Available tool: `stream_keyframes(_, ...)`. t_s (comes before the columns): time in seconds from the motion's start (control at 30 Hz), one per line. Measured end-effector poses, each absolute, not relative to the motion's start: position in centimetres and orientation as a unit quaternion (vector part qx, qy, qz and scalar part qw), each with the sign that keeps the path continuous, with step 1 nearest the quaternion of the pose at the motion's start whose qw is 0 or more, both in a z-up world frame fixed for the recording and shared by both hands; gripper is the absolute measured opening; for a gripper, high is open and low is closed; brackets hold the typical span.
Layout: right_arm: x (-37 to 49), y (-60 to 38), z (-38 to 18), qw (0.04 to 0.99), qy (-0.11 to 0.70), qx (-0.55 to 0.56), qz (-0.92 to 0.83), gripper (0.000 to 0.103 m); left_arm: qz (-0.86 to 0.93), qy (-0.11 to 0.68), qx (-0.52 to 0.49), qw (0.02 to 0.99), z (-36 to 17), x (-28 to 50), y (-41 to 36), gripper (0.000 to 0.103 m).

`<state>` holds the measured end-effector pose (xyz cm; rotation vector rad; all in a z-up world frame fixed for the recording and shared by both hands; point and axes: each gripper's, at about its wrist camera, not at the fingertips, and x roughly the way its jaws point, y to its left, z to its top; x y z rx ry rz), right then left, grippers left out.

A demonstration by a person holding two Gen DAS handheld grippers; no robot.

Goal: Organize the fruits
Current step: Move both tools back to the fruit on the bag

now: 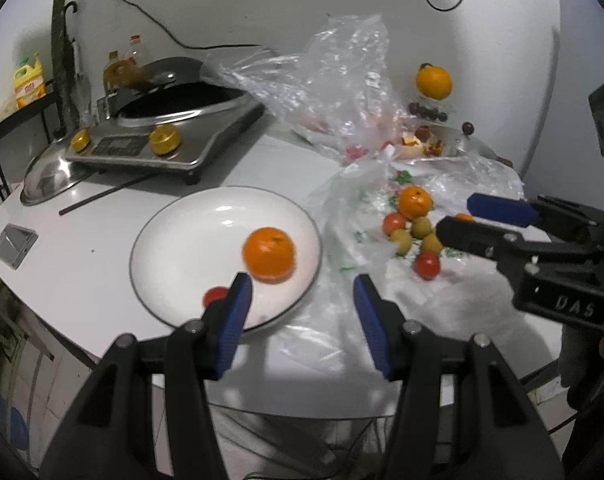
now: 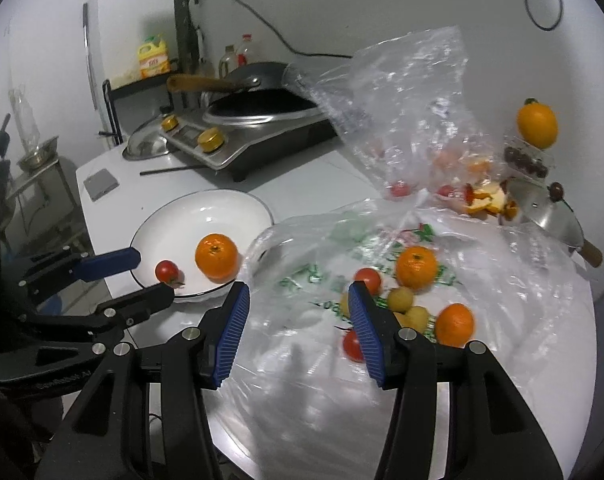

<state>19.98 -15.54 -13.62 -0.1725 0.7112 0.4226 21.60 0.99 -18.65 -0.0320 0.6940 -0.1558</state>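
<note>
A white plate (image 1: 190,240) (image 2: 198,216) holds an orange (image 1: 269,255) (image 2: 216,257) and a cherry tomato (image 1: 216,295) (image 2: 167,271). My left gripper (image 1: 302,308) (image 2: 154,276) hovers open over the plate's near rim with nothing between its pads; the tomato lies just left of its left finger. To the right, on a flattened plastic bag (image 1: 342,240) (image 2: 302,272), lie two oranges (image 1: 415,202) (image 2: 416,267), cherry tomatoes (image 1: 427,265) (image 2: 368,280) and small yellow fruits (image 1: 422,227) (image 2: 400,299). My right gripper (image 2: 298,304) (image 1: 454,216) is open above the bag, beside this pile, and holds nothing.
An induction cooker with a wok (image 1: 174,120) (image 2: 258,120) stands at the back left, with a steel lid (image 1: 46,180) and a chopstick (image 1: 102,196) beside it. Crumpled clear bags (image 1: 342,80) (image 2: 414,100), peel, a pot lid (image 2: 542,208) and an orange on a box of grapes (image 1: 433,82) (image 2: 537,126) fill the back right.
</note>
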Motion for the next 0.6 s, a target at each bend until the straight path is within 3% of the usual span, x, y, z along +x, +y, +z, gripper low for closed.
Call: stream_keyframes(0.6, 20.2, -24.7, -14.0, 0.927, 0.342, -0.047, 0.150, 0.055, -0.118, 0.354, 0.024, 0.927, -18.8, 23.1, -6.4, 0.054)
